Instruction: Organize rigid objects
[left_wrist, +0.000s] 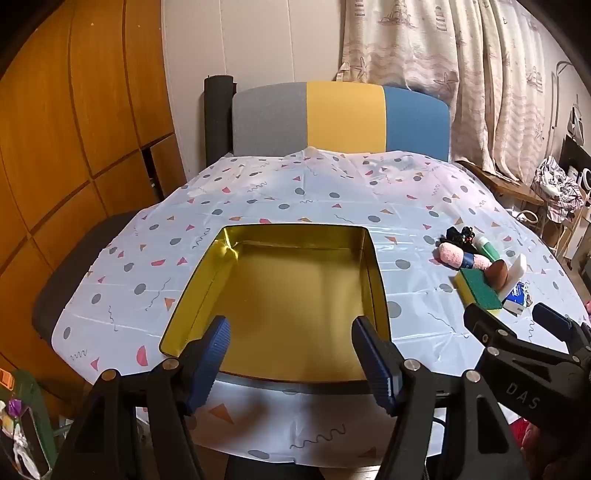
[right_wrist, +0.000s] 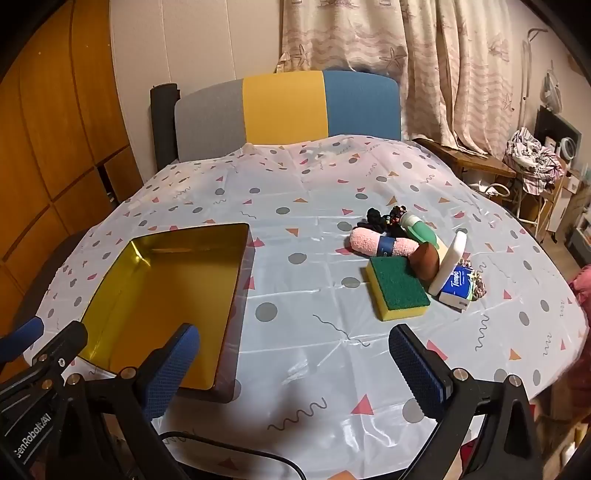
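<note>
The left gripper (left_wrist: 291, 354) and right gripper (right_wrist: 291, 369) are held spread, gripping nothing. The gold tin (right_wrist: 162, 295) lies at nine o'clock of the sponge (right_wrist: 399, 291), well apart.

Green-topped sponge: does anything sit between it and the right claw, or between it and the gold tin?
Nothing visible. Bare tablecloth separates the right claw from the sponge, which lies nearest in the pile. Only tablecloth lies between it and the open, empty tin.

Bare cloth before sponge (right_wrist: 397, 288), tin (right_wrist: 162, 291) blocking left
</note>
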